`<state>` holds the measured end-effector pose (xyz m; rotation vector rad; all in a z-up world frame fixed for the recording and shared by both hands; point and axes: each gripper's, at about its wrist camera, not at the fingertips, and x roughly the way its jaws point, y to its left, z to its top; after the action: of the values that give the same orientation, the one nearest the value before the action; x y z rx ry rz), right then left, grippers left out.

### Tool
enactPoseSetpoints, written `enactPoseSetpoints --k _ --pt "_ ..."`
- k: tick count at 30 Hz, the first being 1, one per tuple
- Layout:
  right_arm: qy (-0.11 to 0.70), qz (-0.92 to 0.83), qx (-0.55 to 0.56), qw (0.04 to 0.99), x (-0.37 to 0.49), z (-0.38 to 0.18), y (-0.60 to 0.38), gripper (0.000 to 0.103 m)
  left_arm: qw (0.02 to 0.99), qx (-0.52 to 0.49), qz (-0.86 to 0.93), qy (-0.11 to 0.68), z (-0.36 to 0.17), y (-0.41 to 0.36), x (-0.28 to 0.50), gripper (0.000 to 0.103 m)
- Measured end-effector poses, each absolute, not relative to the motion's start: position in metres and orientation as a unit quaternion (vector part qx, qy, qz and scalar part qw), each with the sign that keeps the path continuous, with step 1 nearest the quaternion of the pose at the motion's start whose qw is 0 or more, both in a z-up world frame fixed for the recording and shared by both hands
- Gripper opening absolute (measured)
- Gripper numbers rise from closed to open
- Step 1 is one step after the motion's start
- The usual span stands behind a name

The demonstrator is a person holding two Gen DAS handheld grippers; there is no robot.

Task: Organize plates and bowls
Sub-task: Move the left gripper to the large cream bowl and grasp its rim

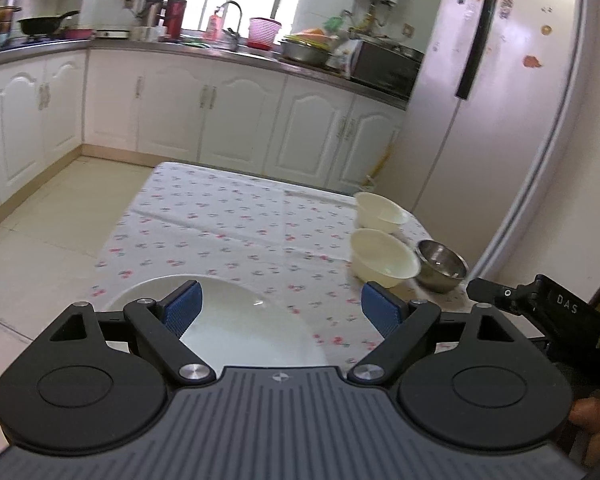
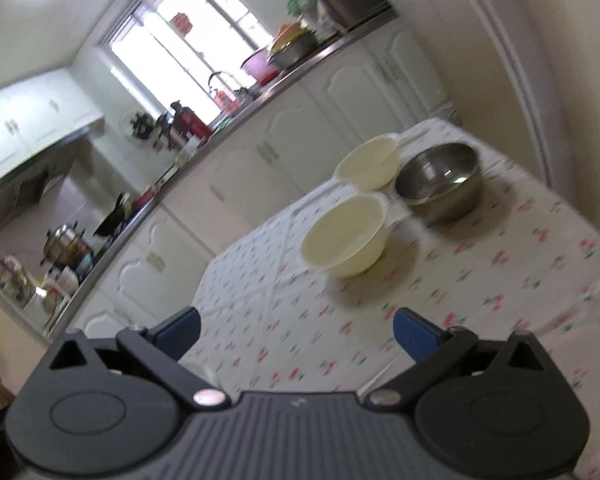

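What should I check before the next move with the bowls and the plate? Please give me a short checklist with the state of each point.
1. Left gripper open and holding nothing: ok.
2. Right gripper open and holding nothing: ok.
3. White plate lies flat on the table, below the left gripper: ok.
4. Near cream bowl, far cream bowl and steel bowl stand upright: ok.
5. Bowls already stacked: not ok, each stands on its own.
6. Bowls are empty: the near cream bowl looks empty; the other two, cannot tell.
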<state>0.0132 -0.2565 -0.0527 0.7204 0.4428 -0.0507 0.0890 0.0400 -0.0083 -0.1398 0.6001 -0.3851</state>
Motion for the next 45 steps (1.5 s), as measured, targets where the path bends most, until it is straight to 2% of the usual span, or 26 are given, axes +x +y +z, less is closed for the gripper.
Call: enactPoseSetpoints --k 19,34,41,45 --pt "0.183 -0.1 0.391 0.896 0.006 -0.072 -0.348 0.102 0.908 -0.026 -0.242 0.341 -0.02 -0.069 0.151 0.103" --pt "0.184 -0.04 0.417 0.889 0.048 -0.073 -0.345 0.097 0.897 -0.019 -0.201 0.394 -0.048 -0.096 0.224 0.103" --pt "0.186 -0.001 0.452 0.872 0.067 -0.083 -0.341 0.096 0.897 0.006 -0.205 0.392 -0.059 -0.115 0.243 0.103" --pt "0.185 0.016 0.472 0.862 0.075 -0.088 -0.341 0.096 0.895 0.027 -0.2 0.398 -0.073 -0.125 0.256 0.089"
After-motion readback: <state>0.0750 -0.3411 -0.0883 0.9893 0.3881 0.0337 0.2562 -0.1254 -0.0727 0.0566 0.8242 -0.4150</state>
